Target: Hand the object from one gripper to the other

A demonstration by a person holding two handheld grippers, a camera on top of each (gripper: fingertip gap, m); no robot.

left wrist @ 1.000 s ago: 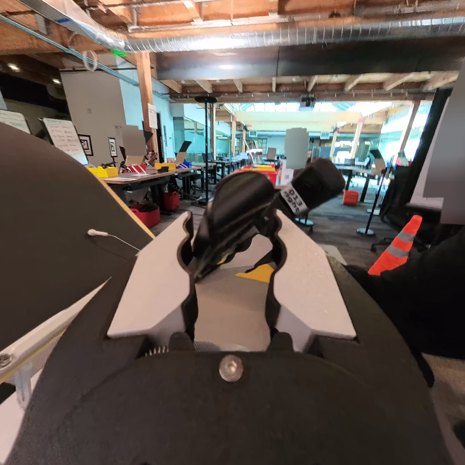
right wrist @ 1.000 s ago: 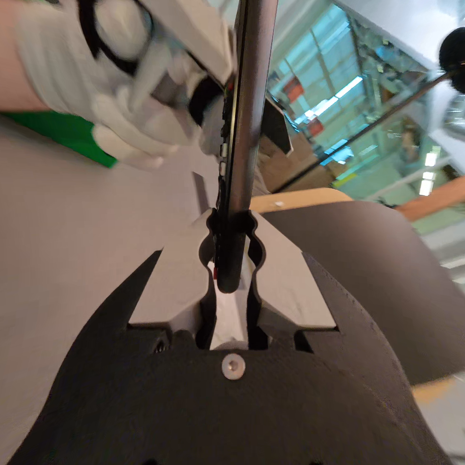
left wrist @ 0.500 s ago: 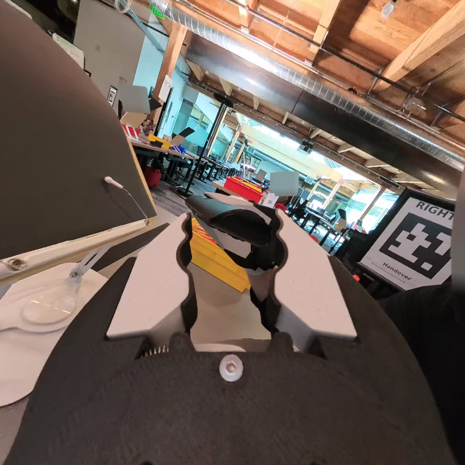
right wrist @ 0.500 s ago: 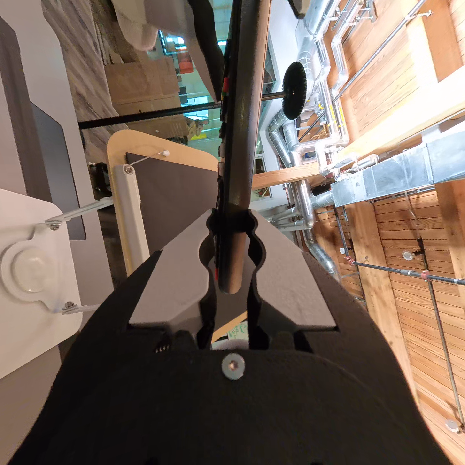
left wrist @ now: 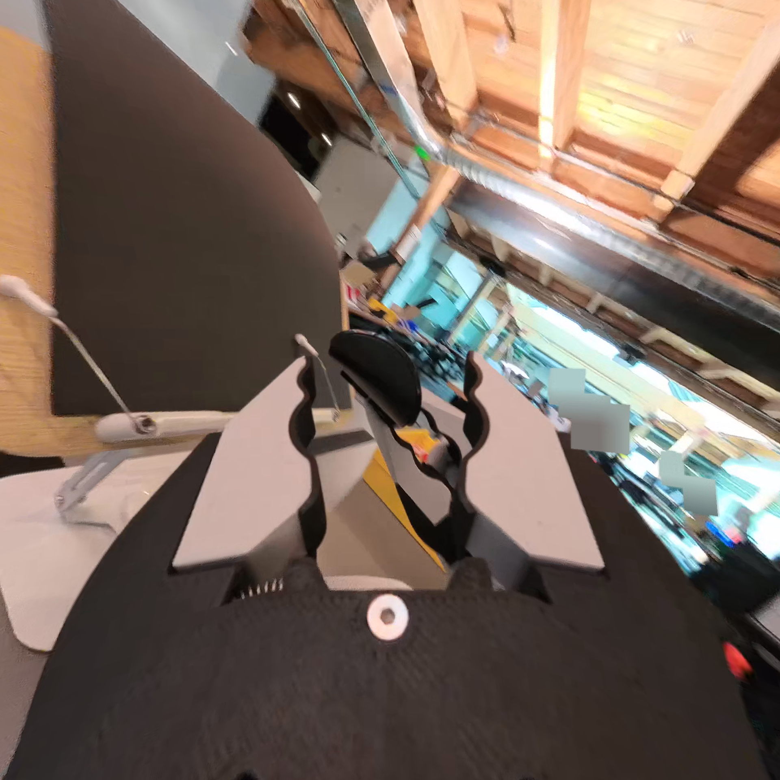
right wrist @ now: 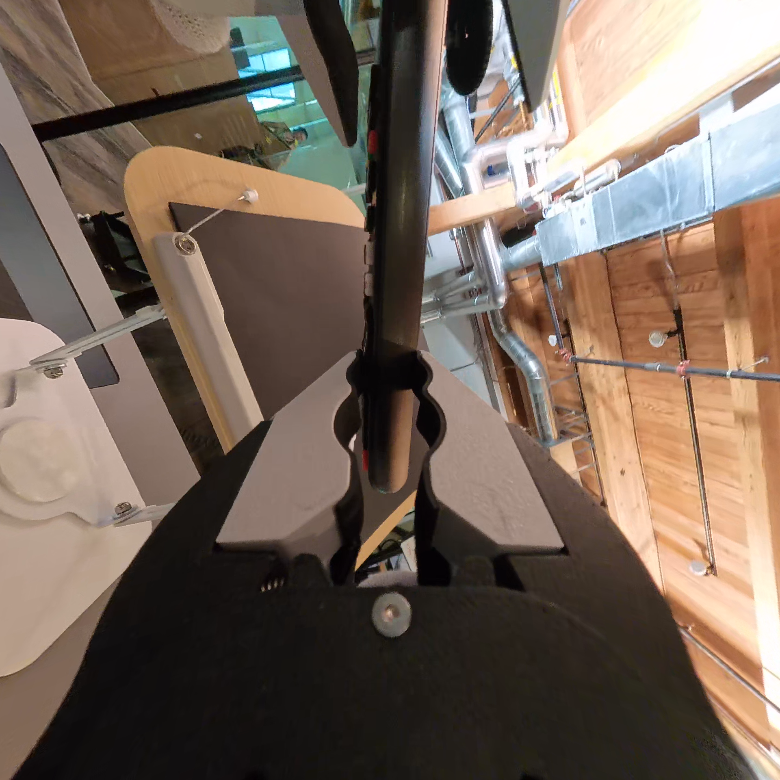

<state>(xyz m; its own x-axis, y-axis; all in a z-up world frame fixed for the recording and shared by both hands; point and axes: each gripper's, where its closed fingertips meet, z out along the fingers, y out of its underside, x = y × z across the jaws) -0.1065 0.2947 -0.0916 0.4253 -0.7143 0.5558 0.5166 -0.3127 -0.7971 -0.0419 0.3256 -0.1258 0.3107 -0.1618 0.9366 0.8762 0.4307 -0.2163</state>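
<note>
The object is a long black remote control [right wrist: 401, 211] with coloured buttons along its left edge. My right gripper [right wrist: 388, 363] is shut on its near end and holds it in the air, pointing away from me. The left gripper's grey fingers [right wrist: 333, 63] stand on either side of its far end at the top of the right wrist view. In the left wrist view the remote's rounded end [left wrist: 375, 380] lies between the fingertips of my left gripper [left wrist: 388, 363]. That gripper is open, with a gap on both sides of the remote. The right gripper's finger [left wrist: 405, 464] shows behind it.
A wooden board with a dark panel [left wrist: 169, 253] stands on a white base [left wrist: 42, 548] to the left; it also shows in the right wrist view [right wrist: 274, 274]. A yellow bin [left wrist: 380, 477] lies behind the fingers. Wooden ceiling beams and metal ducts [right wrist: 633, 211] fill the right. Left tips to right tips: about 9 cm. The white base [left wrist: 42, 548] is about 30 cm from both grippers' fingertips.
Both views have tilted and rolled toward the ceiling. The remote stays clamped in the right gripper. The left gripper's jaws stay apart around the remote's far end.
</note>
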